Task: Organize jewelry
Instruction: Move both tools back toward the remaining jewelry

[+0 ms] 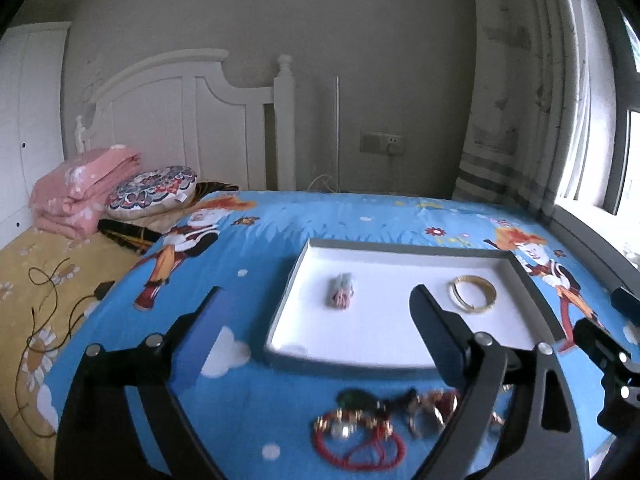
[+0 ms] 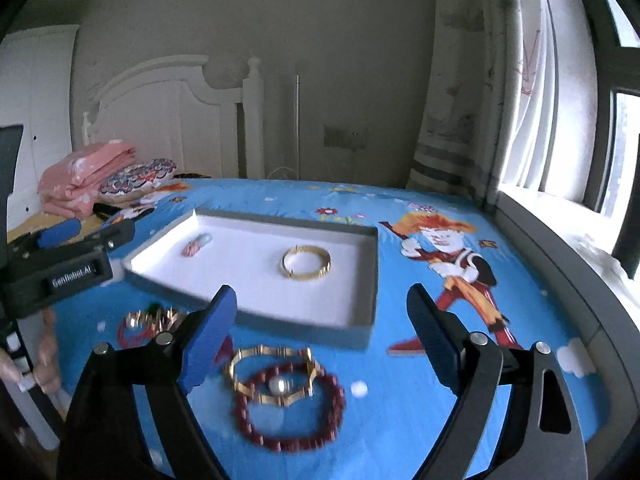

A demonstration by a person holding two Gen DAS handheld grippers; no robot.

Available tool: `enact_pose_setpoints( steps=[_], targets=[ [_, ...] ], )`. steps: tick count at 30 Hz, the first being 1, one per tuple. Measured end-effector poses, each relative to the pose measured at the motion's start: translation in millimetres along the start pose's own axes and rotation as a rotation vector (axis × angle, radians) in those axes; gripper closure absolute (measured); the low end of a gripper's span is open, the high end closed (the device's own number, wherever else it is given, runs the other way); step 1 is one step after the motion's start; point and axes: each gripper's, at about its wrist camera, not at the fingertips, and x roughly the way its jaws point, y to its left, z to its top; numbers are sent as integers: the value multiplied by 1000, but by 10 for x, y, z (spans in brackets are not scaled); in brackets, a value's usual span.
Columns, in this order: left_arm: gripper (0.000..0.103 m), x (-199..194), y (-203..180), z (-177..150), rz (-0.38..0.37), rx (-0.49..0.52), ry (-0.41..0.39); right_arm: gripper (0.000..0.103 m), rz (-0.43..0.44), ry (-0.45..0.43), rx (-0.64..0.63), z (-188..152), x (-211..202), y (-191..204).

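Note:
A shallow white tray (image 1: 400,332) (image 2: 248,256) with a grey rim lies on the blue cartoon bedspread. Inside it rest a gold bangle (image 1: 473,293) (image 2: 306,262) and a small pink-and-teal bundle (image 1: 342,295) (image 2: 197,245). In front of the tray lies a loose heap: a red cord necklace (image 1: 360,446), a green stone piece (image 1: 352,397), gold links (image 1: 430,408). The right wrist view shows a dark red bead bracelet (image 2: 292,404) over a gold link bracelet (image 2: 272,360) with a pearl (image 2: 278,386). My left gripper (image 1: 316,300) (image 2: 60,264) hovers open above the heap. Above the bracelets, my right gripper (image 2: 322,304) (image 1: 600,344) also stands open, holding nothing.
A folded pink blanket (image 1: 84,192), a round patterned cushion (image 1: 154,190) and a white headboard (image 1: 180,120) are at the back left. Black cables (image 1: 52,300) lie on the yellow sheet. A curtain and window sill (image 2: 560,232) run along the right. A hand (image 2: 44,364) holds the left gripper.

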Motion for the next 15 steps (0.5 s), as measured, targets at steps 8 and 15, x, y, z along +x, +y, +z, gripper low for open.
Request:
enact_pose_setpoints(
  steps=[8, 15],
  targets=[
    [11, -215, -53, -370, -29, 0, -16, 20, 9, 11, -16, -361, -155, -1],
    [11, -284, -305, -643, -33, 84, -55, 20, 21, 45, 9, -541, -130, -62]
  ],
)
